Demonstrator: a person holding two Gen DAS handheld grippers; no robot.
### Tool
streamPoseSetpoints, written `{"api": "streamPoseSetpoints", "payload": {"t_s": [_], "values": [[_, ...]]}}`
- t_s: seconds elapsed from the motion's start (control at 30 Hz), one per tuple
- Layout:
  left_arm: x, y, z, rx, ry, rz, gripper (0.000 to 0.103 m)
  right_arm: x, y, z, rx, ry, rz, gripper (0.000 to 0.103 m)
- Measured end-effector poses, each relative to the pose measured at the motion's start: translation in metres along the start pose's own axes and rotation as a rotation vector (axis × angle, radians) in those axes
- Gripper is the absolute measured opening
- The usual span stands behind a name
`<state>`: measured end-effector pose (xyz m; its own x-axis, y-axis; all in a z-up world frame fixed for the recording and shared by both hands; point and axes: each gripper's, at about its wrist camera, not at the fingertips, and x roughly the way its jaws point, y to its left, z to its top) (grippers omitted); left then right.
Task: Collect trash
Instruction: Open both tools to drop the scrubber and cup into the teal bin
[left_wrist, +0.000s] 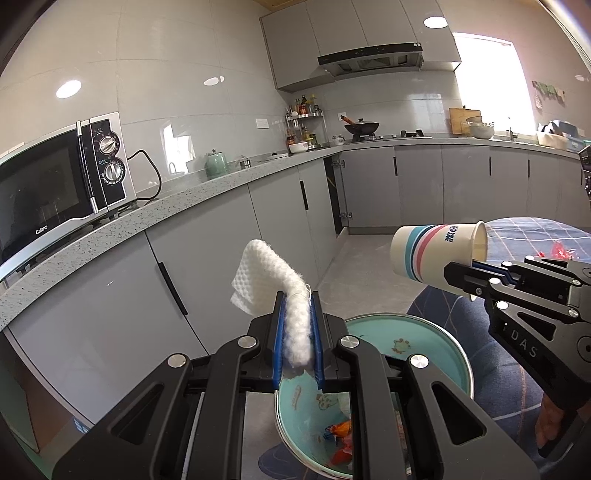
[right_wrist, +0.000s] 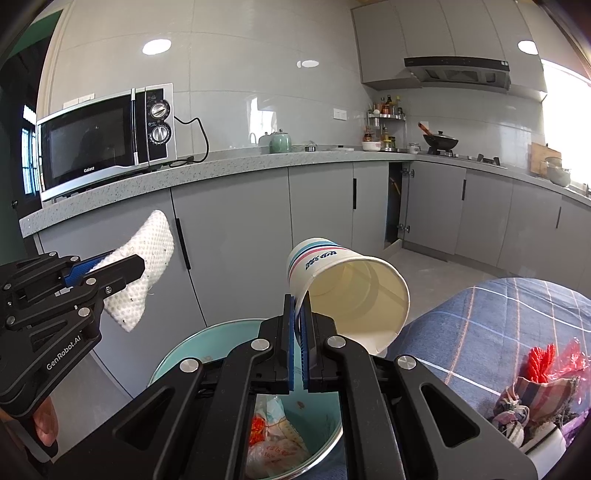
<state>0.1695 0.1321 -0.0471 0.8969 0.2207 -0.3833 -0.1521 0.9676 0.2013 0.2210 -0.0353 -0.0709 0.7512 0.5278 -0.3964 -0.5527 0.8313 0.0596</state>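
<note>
A long grey speckled counter (right_wrist: 229, 166) runs along the tiled kitchen wall above grey cabinets (right_wrist: 236, 221), carrying a black-and-silver microwave (right_wrist: 107, 140) at its near end and a green kettle (right_wrist: 279, 143) farther along; a wok (right_wrist: 440, 140) sits on the stove past the corner. At the right, a blue plaid cloth (right_wrist: 491, 325) covers a surface that holds a small bundle of red and checked fabric scraps (right_wrist: 535, 384). Low between the two tools stands a teal round bin (left_wrist: 436, 339), open at the top, with crumpled wrappers (right_wrist: 273, 435) in orange, red and white lying inside. The right hand-held gripper (right_wrist: 299, 317) has its blue pads pressed together on the rim of a paper cup (right_wrist: 351, 291) with pink and teal stripes; the cup lies tipped on its side, its mouth turned toward the lens and to the right, and it hangs just ahead of the fingertips, above the far edge of the bin. The left hand-held gripper (left_wrist: 297, 317) is clamped on a white textured cloth (left_wrist: 269, 277), which is squeezed into a narrow roll between the pads and then fans out up and to the left beyond the tips, held in the air above the bin. The two tools are near each other but apart.
</note>
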Motion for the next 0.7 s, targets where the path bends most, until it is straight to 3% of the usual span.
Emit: {"api": "streamPoseSetpoints", "payload": {"t_s": [0.7], "values": [[0.0086, -0.0032, -0.0022, 0.018, 0.020, -0.034, 0.016, 0.0024, 0.0061, -0.0021, -0.008, 0.014, 0.012, 0.004]]}}
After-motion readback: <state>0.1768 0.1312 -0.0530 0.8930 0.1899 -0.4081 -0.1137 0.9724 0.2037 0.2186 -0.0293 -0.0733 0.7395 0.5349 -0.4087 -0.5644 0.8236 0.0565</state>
